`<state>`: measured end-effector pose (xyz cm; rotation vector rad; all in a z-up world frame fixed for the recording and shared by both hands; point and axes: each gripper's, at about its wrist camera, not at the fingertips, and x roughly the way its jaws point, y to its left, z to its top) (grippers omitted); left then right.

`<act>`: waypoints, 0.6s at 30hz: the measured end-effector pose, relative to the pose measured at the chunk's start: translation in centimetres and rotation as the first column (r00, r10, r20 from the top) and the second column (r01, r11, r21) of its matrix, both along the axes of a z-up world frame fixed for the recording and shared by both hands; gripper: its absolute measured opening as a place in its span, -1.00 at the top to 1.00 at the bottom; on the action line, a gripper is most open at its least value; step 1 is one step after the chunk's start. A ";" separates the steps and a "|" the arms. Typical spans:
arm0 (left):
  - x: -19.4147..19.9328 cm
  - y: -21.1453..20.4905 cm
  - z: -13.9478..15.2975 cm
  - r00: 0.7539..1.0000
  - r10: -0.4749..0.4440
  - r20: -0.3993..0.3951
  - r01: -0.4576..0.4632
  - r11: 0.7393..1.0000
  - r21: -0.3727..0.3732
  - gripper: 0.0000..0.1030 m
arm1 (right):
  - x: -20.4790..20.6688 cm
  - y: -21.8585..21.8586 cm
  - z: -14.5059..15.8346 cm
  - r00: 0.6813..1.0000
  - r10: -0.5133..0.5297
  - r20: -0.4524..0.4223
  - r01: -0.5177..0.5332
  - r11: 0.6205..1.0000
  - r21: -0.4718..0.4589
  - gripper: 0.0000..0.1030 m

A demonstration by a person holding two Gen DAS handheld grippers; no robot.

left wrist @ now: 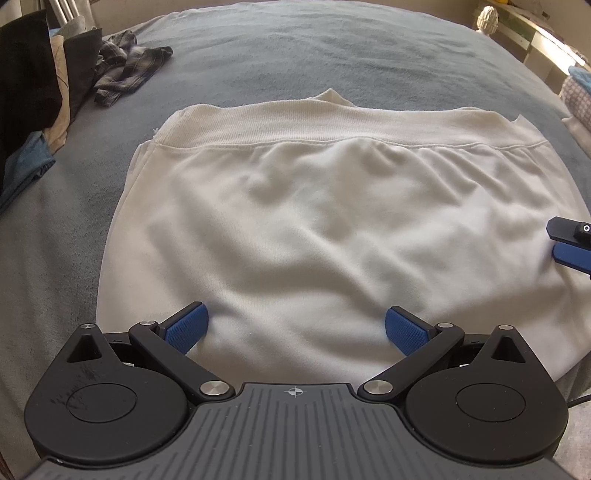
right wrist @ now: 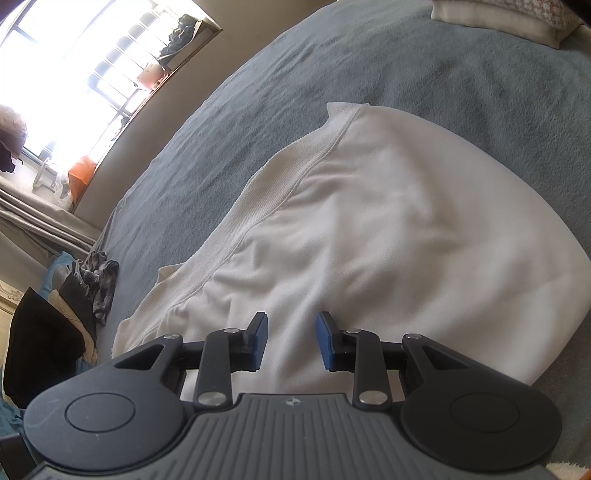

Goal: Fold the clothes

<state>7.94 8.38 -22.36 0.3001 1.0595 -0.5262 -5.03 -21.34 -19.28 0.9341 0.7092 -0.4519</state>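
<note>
A white sweatshirt (left wrist: pixel 314 206) lies folded and slightly wrinkled on the blue-grey bed cover (left wrist: pixel 295 48), its ribbed hem band (left wrist: pixel 295 125) on the far side. My left gripper (left wrist: pixel 297 326) hovers over the near part of it, jaws spread wide, with only flat cloth beneath them. My right gripper (right wrist: pixel 291 339) is over the same sweatshirt (right wrist: pixel 388 221) near its right side. Its blue pads stand a small gap apart and no fold is pinched between them. The right gripper's fingers (left wrist: pixel 570 254) also show at the right edge of the left wrist view.
A crumpled plaid garment (left wrist: pixel 125 66) and a pile of dark and tan clothes (left wrist: pixel 29 92) lie at the bed's left edge. A bright barred window (right wrist: pixel 74 74) is beyond the bed. Pillows (right wrist: pixel 498 14) sit at the far right.
</note>
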 end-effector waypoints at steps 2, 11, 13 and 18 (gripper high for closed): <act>0.0 0.0 -0.1 1.000 0.002 0.000 -0.002 1.000 0.004 -1.00 | 0.0 0.0 0.0 1.000 0.001 -0.001 -0.001 1.000 0.000 0.40; 0.0 -0.1 -0.2 1.000 -0.004 0.005 0.004 1.000 0.011 -1.00 | 0.1 -0.1 0.0 1.000 0.006 -0.001 -0.006 1.000 0.000 0.40; 0.1 -0.1 -0.2 1.000 -0.006 0.004 0.005 1.000 0.011 -1.00 | 0.2 -0.1 0.1 1.000 0.011 -0.001 -0.011 1.000 -0.004 0.40; 0.2 0.0 -0.2 1.000 -0.005 0.000 0.005 1.000 0.012 -1.00 | 1.3 -1.0 0.1 0.998 0.052 0.023 -0.053 0.998 0.045 0.39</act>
